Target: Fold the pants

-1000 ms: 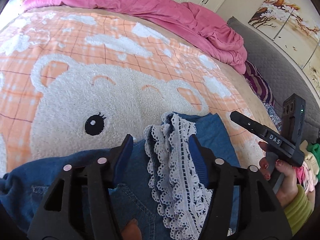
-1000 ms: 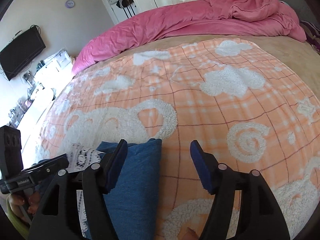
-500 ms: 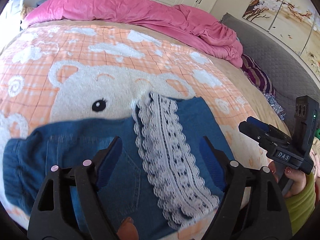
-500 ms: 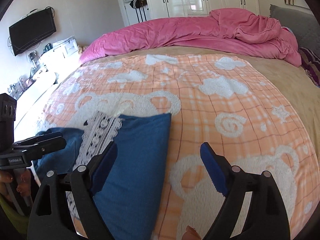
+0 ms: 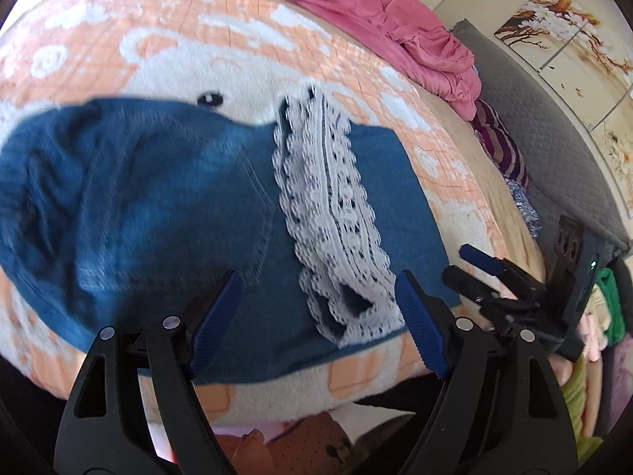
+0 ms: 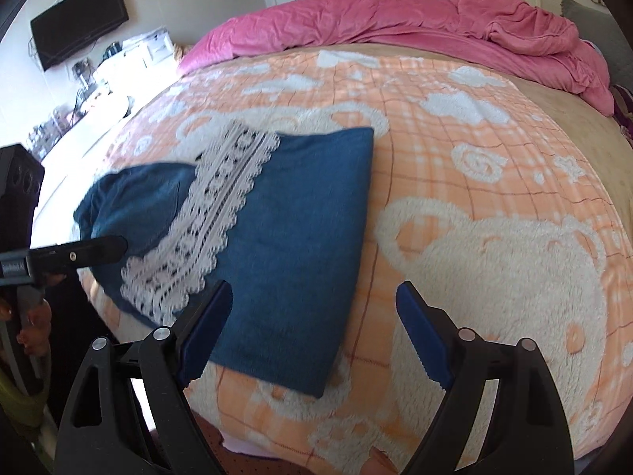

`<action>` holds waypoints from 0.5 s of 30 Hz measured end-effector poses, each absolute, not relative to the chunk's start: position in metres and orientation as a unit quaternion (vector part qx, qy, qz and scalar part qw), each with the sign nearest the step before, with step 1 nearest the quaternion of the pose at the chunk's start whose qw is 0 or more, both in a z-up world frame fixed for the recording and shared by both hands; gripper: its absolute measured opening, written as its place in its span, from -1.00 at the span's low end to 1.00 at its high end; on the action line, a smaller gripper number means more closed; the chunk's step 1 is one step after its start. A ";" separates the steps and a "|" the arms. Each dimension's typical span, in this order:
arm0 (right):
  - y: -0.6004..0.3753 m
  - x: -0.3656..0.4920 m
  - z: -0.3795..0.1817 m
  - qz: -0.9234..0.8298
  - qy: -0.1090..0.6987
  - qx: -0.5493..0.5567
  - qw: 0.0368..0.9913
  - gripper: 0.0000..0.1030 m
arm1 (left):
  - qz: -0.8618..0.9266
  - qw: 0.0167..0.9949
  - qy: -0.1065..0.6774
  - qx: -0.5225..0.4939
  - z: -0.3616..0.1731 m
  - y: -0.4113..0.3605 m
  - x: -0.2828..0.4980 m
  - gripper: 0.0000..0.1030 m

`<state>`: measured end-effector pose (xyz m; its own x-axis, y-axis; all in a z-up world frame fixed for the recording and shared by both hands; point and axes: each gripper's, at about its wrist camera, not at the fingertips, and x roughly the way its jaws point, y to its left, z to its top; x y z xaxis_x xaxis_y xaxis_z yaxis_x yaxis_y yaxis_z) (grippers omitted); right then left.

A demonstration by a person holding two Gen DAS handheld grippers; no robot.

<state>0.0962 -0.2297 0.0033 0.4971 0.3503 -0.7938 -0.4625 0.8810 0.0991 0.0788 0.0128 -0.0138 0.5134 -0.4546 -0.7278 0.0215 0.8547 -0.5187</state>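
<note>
Bedroom, wide bed under an orange bear-print fleece blanket point(image 6: 455, 150), pink duvet point(image 6: 395, 19) bunched at the far end. Blue denim pants point(image 5: 158, 206) lie near the bed's close edge, folded over once, lace-trimmed hems point(image 5: 328, 206) resting across the middle. Left gripper point(image 5: 316, 316) and right gripper point(image 6: 312, 332) both hover above with jaws spread wide, nothing between them. Judgement: first fold done; the bundle is long and slightly rumpled at the waist end, so another fold and smoothing likely remain.
</note>
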 end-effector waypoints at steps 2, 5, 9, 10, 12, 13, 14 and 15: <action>-0.227 0.094 -0.001 0.237 0.450 -0.074 0.858 0.63 | -0.149 0.818 0.495 -0.251 -0.024 0.011 0.080 0.41; -0.228 0.095 -0.004 0.239 0.456 -0.072 0.854 0.63 | -0.139 0.819 0.498 -0.249 -0.029 0.001 0.081 0.39; -0.230 0.099 -0.007 0.237 0.466 -0.065 0.850 0.63 | -0.141 0.831 0.499 -0.202 -0.030 -0.021 0.077 -0.64; -0.230 0.099 -0.007 0.237 0.467 -0.063 0.849 0.63 | -0.140 0.840 0.493 -0.178 -0.026 -0.026 0.074 -0.68; -0.233 0.098 -0.005 0.235 0.464 -0.059 0.852 0.63 | -0.138 0.852 0.484 -0.142 -0.020 -0.030 0.067 -0.71; -0.235 0.097 -0.001 0.235 0.455 -0.054 0.858 0.63 | -0.137 0.857 0.481 -0.125 -0.018 -0.031 0.062 -0.71; -0.237 0.097 0.002 0.237 0.446 -0.050 0.861 0.63 | -0.135 0.860 0.480 -0.107 -0.018 -0.034 0.058 -0.71; -0.237 0.095 0.007 0.242 0.436 -0.048 0.865 0.63 | -0.133 0.861 0.481 -0.098 -0.019 -0.035 0.055 -0.70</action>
